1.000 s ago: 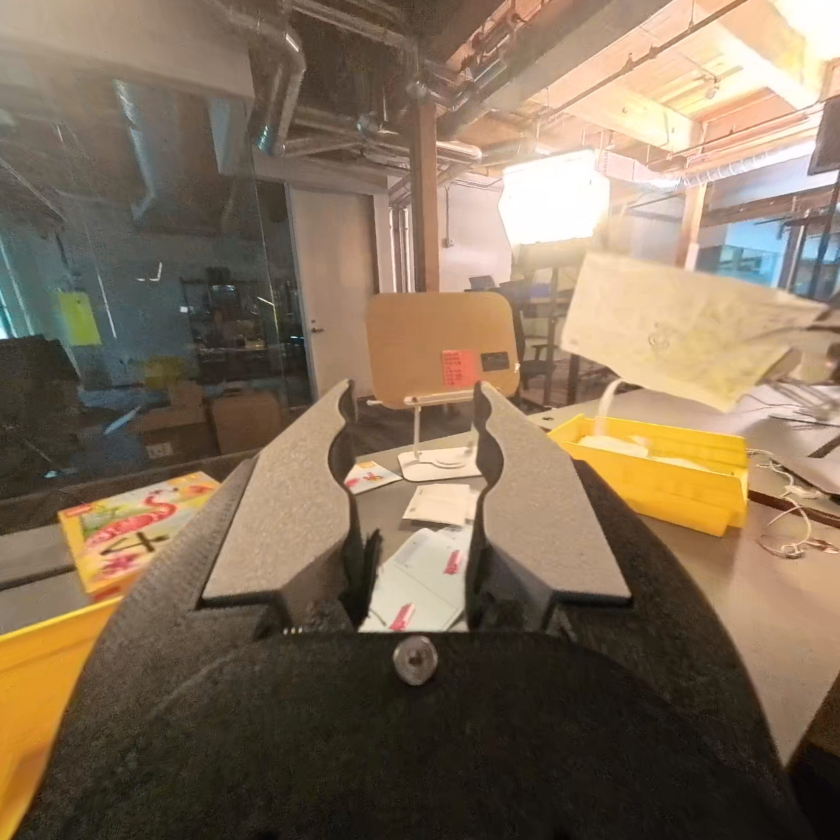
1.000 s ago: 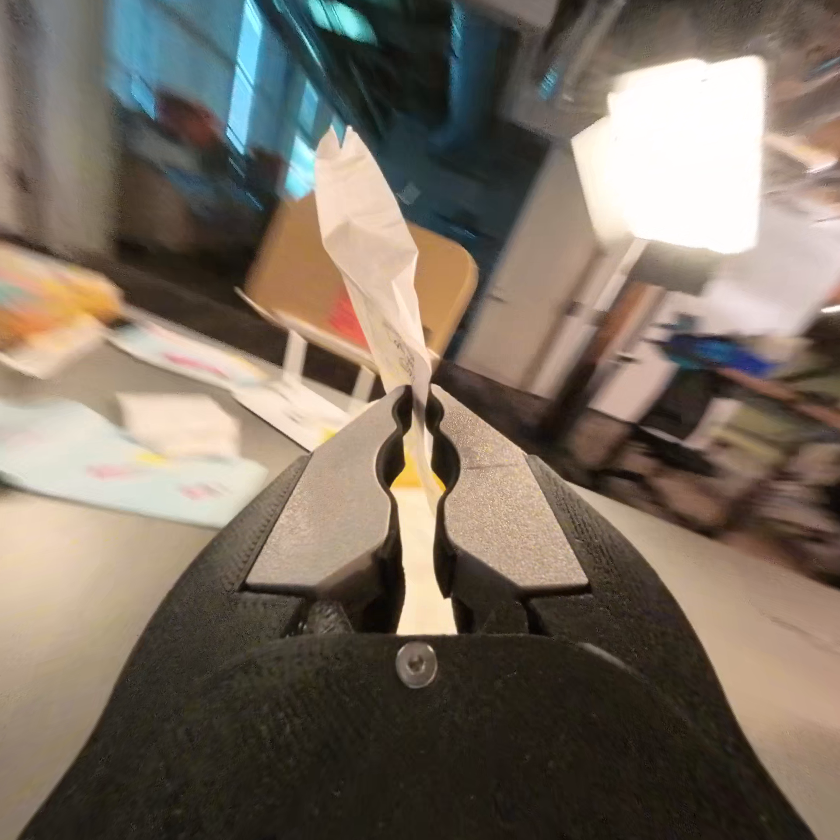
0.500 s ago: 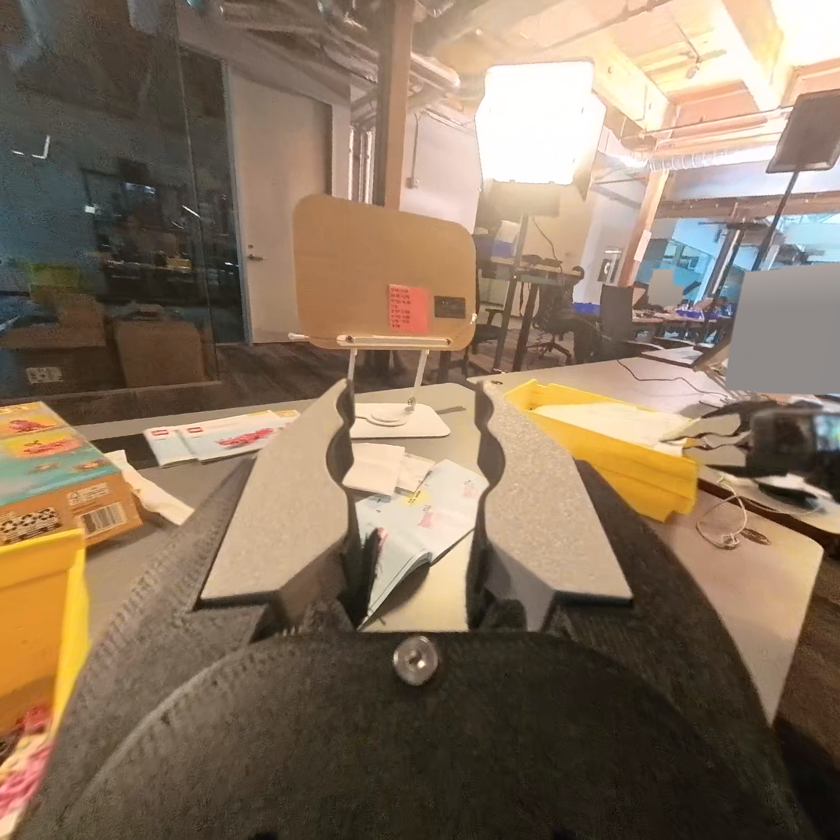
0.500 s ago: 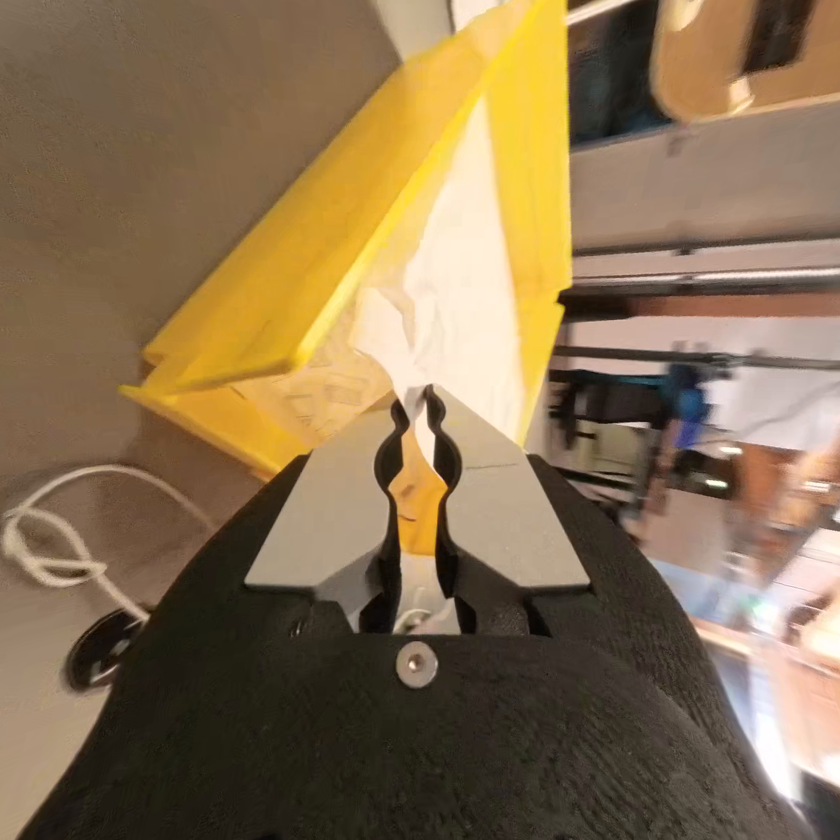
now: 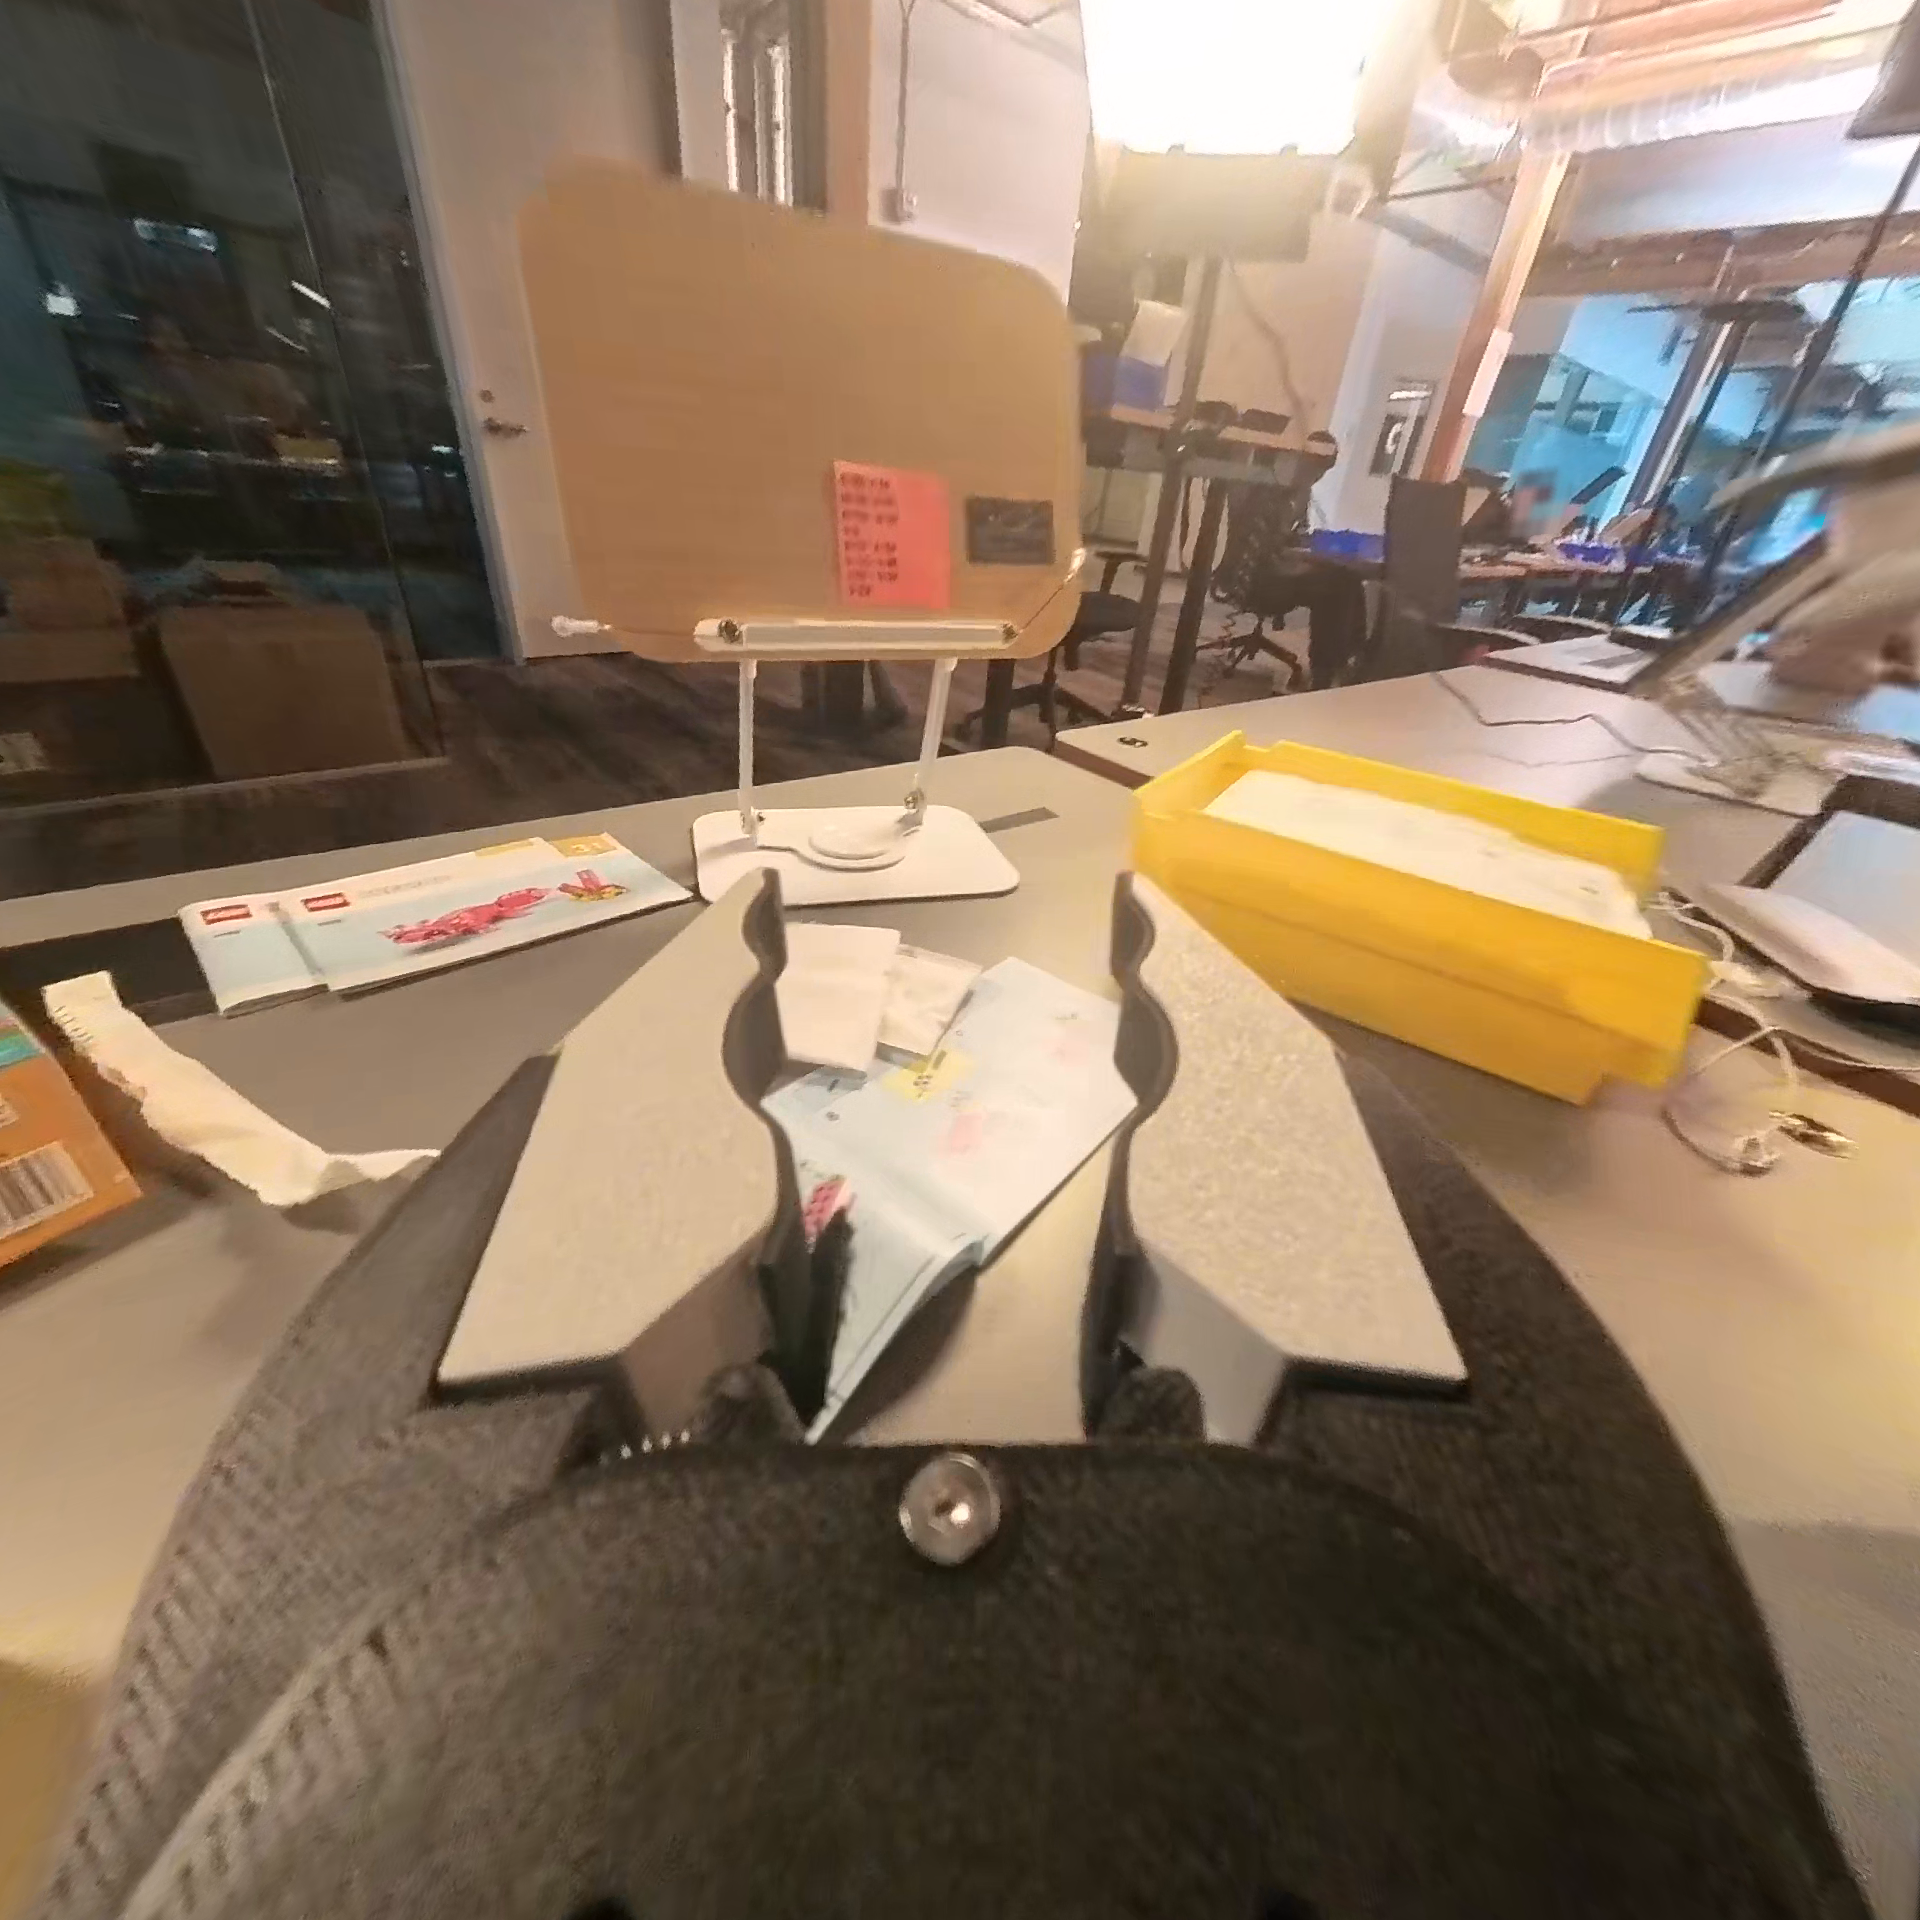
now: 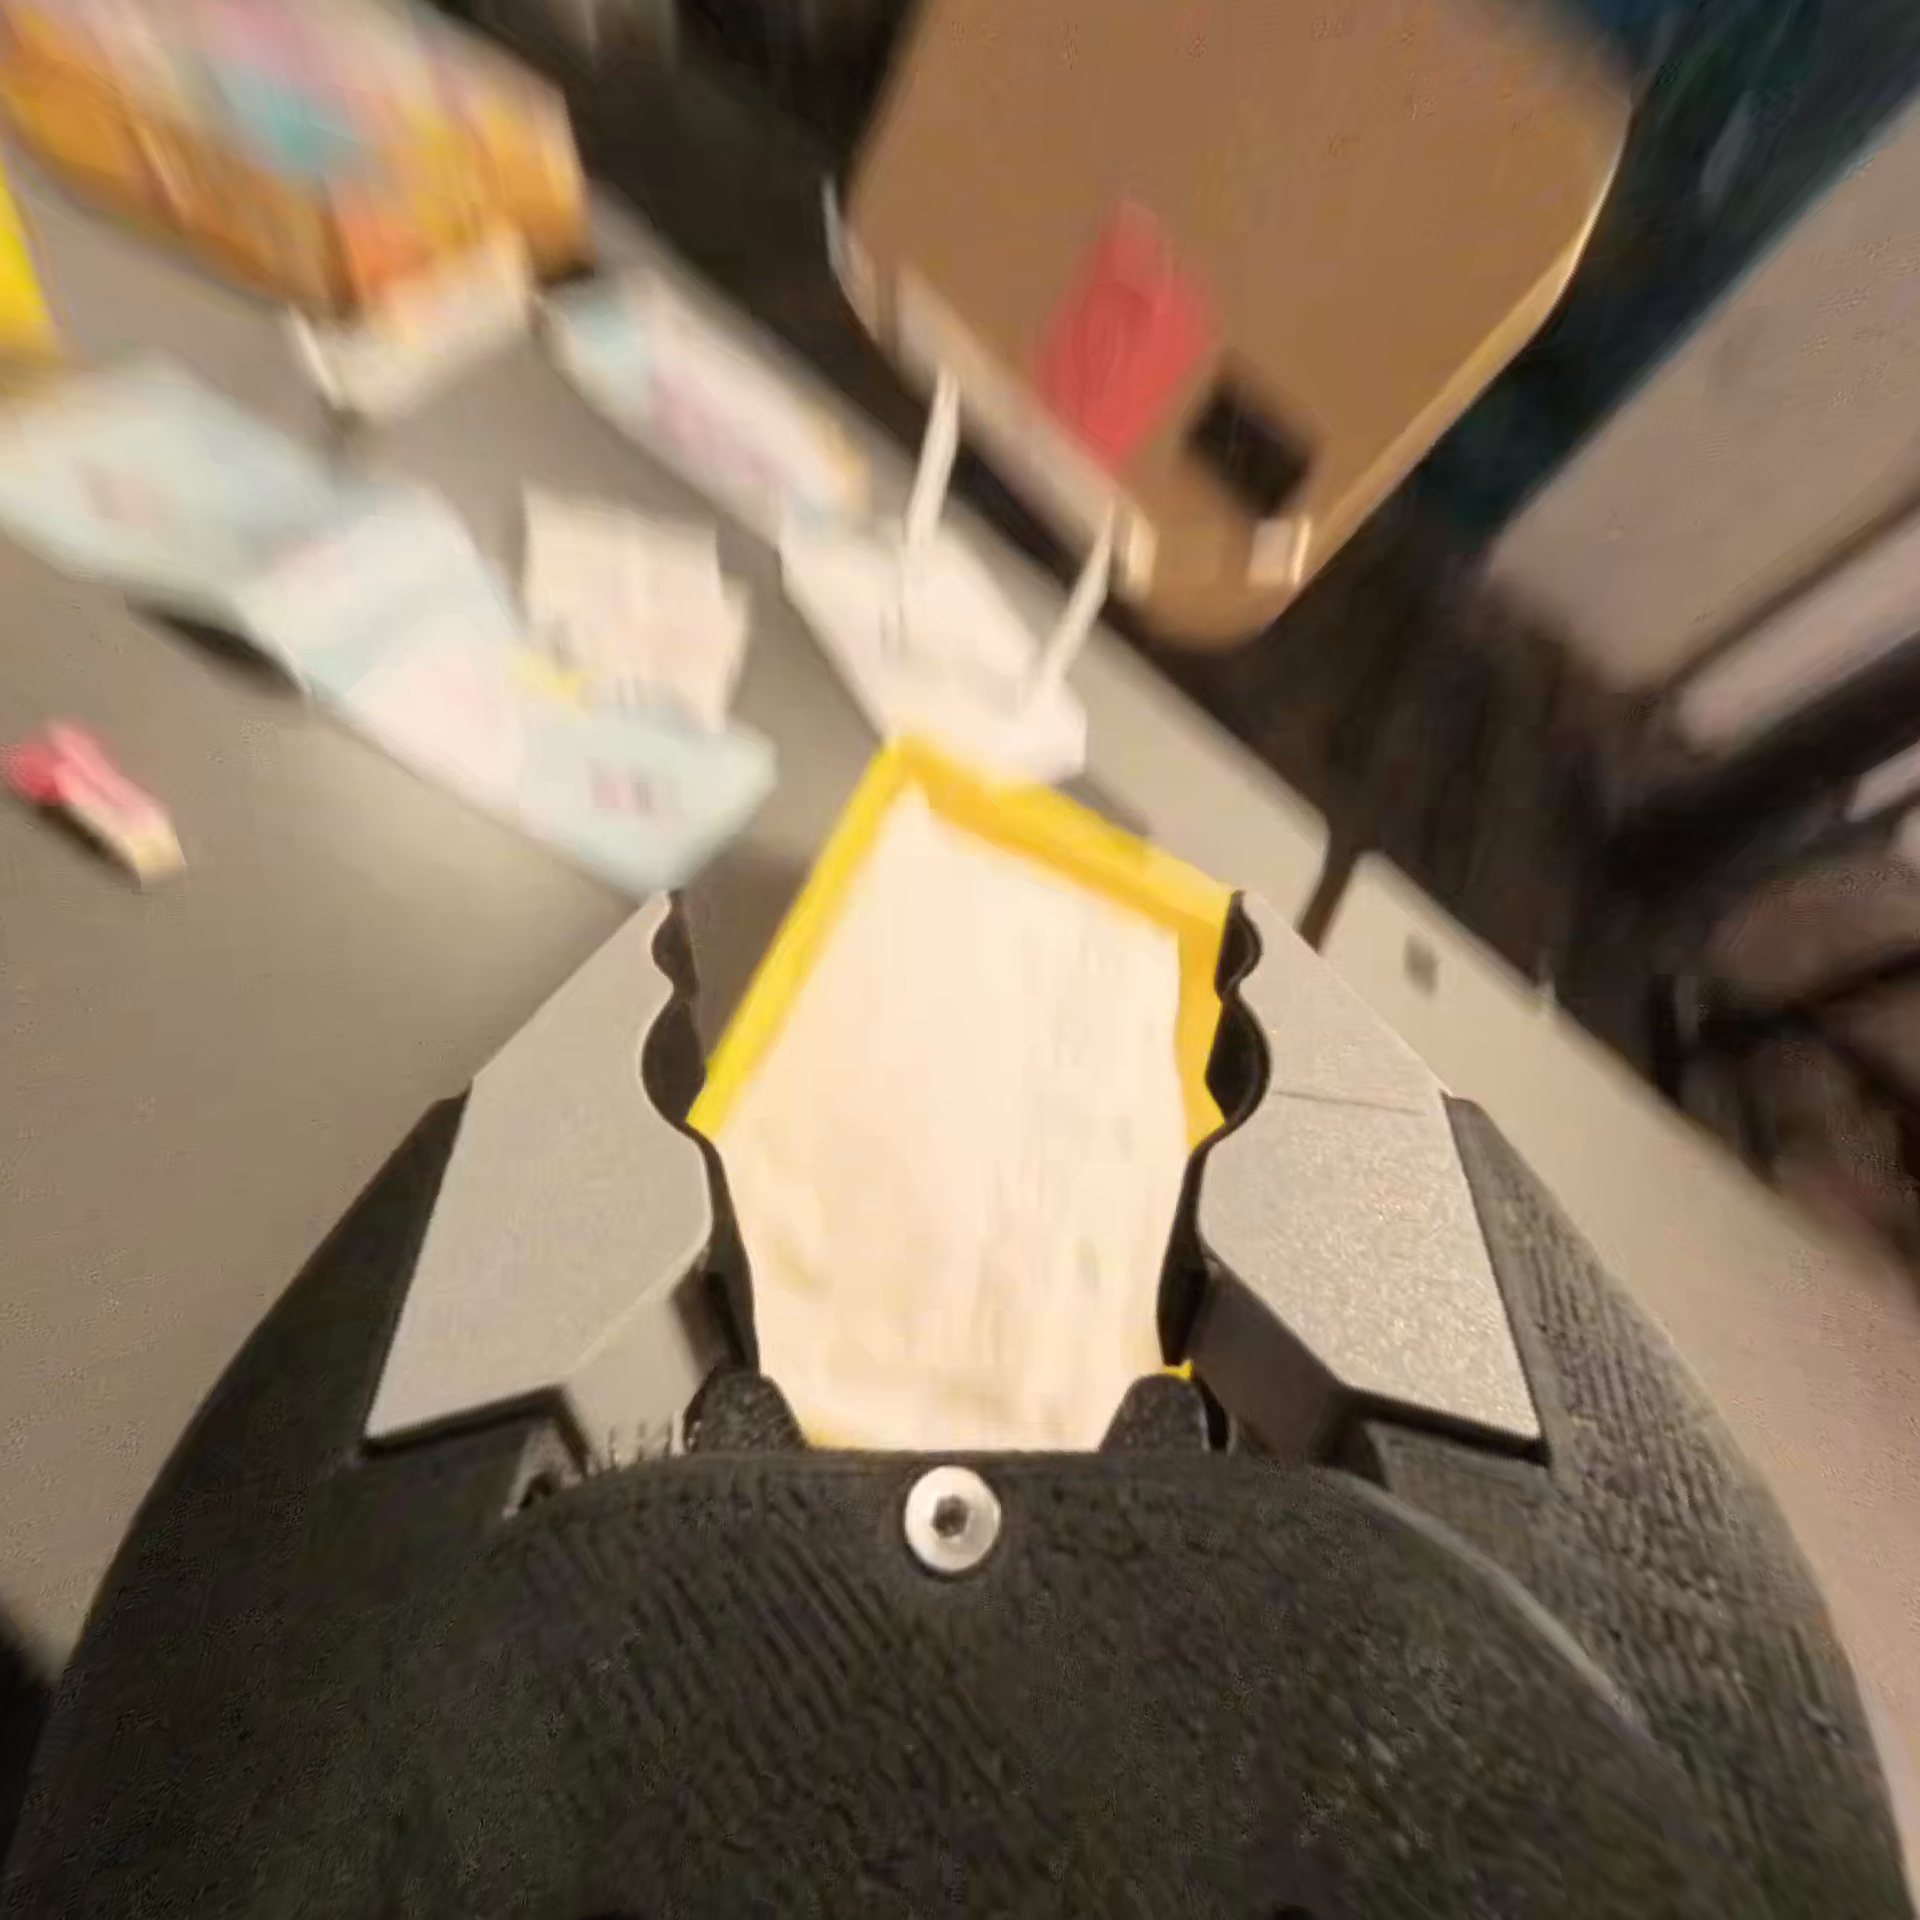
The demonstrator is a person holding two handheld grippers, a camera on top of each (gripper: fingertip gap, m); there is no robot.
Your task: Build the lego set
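Observation:
My left gripper (image 5: 945, 894) is open and holds nothing. It hovers over a light blue booklet (image 5: 987, 1101) and small white paper pieces (image 5: 836, 987) that lie on the grey table (image 5: 468, 1049). My right gripper (image 6: 954, 909) is wide open and holds nothing, just above a yellow bin (image 6: 790, 935). A white paper sheet (image 6: 966, 1091) lies flat in the bin, apart from the pads. The bin (image 5: 1455, 966) and its paper (image 5: 1403, 831) also show at the right of the left wrist view. The right wrist view is blurred.
A wooden book stand (image 5: 800, 416) on a white base stands at the table's far edge and also shows in the right wrist view (image 6: 1195, 260). Booklets (image 5: 436, 914), a torn paper strip (image 5: 187, 1091) and a cardboard box (image 5: 42, 1143) lie left. A white cable (image 5: 1745, 1122) lies right of the bin.
My right gripper was shut on the white paper, carried it over the yellow bin, then opened wide; the paper now lies in the bin. My left gripper opened a little wider and tilted down.

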